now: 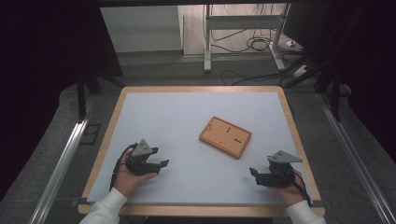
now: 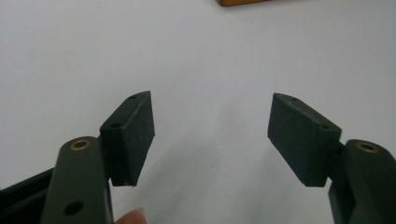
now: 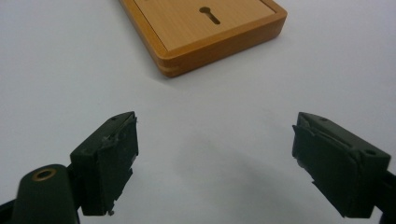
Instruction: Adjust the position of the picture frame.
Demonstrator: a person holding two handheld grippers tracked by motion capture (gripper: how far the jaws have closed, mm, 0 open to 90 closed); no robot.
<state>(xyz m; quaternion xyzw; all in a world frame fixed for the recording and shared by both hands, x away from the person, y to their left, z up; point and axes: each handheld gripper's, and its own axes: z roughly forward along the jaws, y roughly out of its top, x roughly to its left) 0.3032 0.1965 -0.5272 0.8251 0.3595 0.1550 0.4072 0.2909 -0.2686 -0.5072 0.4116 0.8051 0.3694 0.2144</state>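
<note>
Grippers sit apart at my near edge of the white table (image 1: 187,112), left gripper (image 1: 160,168) and right gripper (image 1: 252,176) both spread wide and holding nothing, wooden box (image 1: 225,136) lying flat between them, farther out.

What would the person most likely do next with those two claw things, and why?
Probably reach the right gripper forward toward the wooden board. Both it and the left gripper are open and empty, and the board lies untouched, nearer the right one.
</note>
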